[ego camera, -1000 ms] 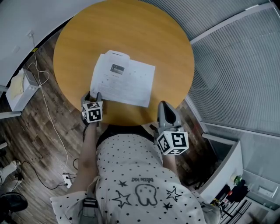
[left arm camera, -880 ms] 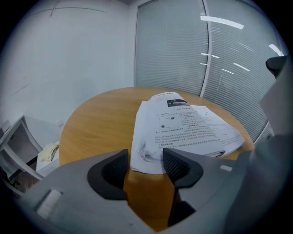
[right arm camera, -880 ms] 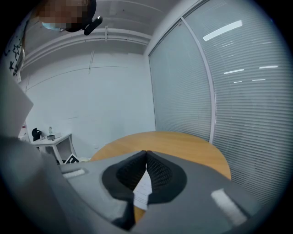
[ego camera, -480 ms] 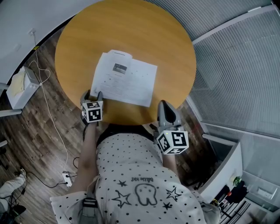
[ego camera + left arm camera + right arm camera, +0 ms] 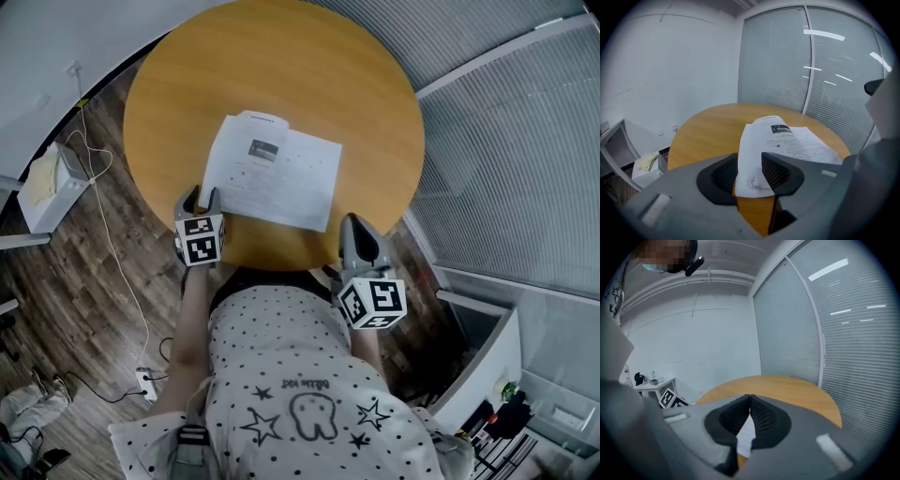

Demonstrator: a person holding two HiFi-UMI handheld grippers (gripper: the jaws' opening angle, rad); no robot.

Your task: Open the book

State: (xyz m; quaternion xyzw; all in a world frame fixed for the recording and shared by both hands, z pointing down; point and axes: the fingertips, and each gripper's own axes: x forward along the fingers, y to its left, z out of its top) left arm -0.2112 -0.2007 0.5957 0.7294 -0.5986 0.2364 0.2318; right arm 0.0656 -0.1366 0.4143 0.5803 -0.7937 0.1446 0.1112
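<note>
**Left jaws hold the corner of the top sheet; right jaws are closed and empty**

Grey window blinds (image 5: 506,141) fill the right side of the head view, and a dark wooden floor (image 5: 75,281) fills the lower left. A round wooden counter (image 5: 187,75) takes the upper middle of the frame. Below it, the person's white dotted shirt (image 5: 300,394) covers the bottom centre.

The book (image 5: 281,178) is thin and white, with printed pages. It lies on the counter a little below its centre, near the edge closest to the person, and it is turned slightly clockwise.

The right gripper (image 5: 355,225) is at the lower right edge of the counter, just beside the lower right corner of the book. In the right gripper view its jaws meet at the tips with nothing between them (image 5: 750,397). A strip of white page shows behind them.

The left gripper (image 5: 200,197) is at the lower left corner of the book. Its jaws have just been closing. In the left gripper view (image 5: 750,164) the top sheet (image 5: 754,150) stands between them. The sheet is bowed, it reaches from one pad to the other, and its corner is lifted off the counter.

A small white box (image 5: 42,187) stands on the floor at the left edge, with a thin cable (image 5: 108,253) beside it.
</note>
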